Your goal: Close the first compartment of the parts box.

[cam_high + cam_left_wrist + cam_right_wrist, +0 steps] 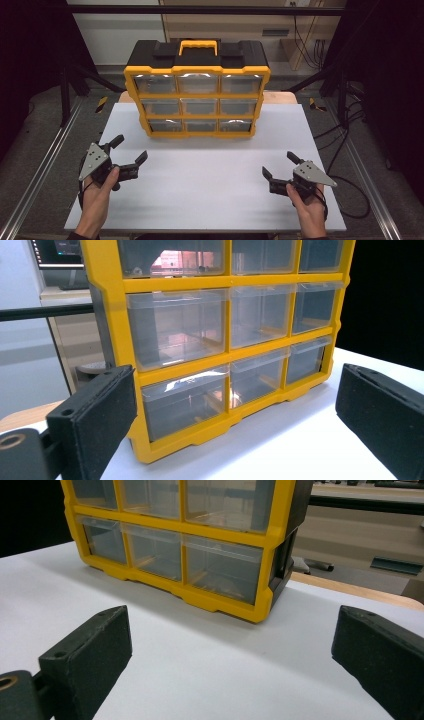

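A yellow and black organizer box (196,87) with clear drawers in three rows stands upright at the back middle of the white table (210,175). All its drawers look closed. My left gripper (129,149) hovers at the table's front left, open and holding nothing. From the left gripper view the organizer box (220,340) looms close ahead between the wide-spread jaws of my left gripper (240,425). My right gripper (281,166) rests at the front right, open and holding nothing. In the right gripper view the organizer box (185,545) sits ahead to the left of my right gripper (230,660).
A yellow carry handle (198,47) tops the box. Metal frame rails (42,165) run along both sides of the table, and black cables (350,190) lie on the floor at the right. The white board between the grippers is bare.
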{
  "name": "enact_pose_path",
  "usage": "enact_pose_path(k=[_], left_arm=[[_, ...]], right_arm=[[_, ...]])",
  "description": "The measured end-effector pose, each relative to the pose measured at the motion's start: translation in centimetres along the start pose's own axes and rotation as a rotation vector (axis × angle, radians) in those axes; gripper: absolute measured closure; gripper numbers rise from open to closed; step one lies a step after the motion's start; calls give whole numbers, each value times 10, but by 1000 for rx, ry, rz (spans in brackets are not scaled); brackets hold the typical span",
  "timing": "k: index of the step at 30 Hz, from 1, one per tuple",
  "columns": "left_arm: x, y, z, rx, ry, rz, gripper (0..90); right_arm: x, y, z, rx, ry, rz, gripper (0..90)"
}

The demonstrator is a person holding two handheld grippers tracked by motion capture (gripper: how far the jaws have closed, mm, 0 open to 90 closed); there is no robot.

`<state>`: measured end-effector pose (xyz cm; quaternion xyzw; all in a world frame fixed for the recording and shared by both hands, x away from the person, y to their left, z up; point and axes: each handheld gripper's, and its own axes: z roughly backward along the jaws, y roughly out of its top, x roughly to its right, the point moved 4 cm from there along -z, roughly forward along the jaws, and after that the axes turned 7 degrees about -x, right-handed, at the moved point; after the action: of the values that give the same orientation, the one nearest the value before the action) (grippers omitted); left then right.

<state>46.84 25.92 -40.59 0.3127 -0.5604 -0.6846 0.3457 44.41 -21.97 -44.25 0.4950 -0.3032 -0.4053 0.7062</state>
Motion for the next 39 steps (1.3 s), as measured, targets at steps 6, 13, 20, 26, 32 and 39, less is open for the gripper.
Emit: enact_pose_path(k=[6,13,20,26,32,39], left_arm=[[-3,-7,4,3,8,-4,31],[-6,-16,7,5,3,-13,31],[-7,-22,10,1,1,-14,31],[-7,-25,11,0,-7,-21,31],[-7,-32,12,-14,-9,-20,30],[-7,-37,14,-21,-15,-24,30]], right_arm=[[-1,0,-1,-3,7,6,29],[0,-1,0,1,5,6,29],[1,-1,-1,2,5,6,29],[1,-1,0,2,4,6,29],[1,-1,0,2,3,7,30],[0,-1,-1,1,4,8,30]])
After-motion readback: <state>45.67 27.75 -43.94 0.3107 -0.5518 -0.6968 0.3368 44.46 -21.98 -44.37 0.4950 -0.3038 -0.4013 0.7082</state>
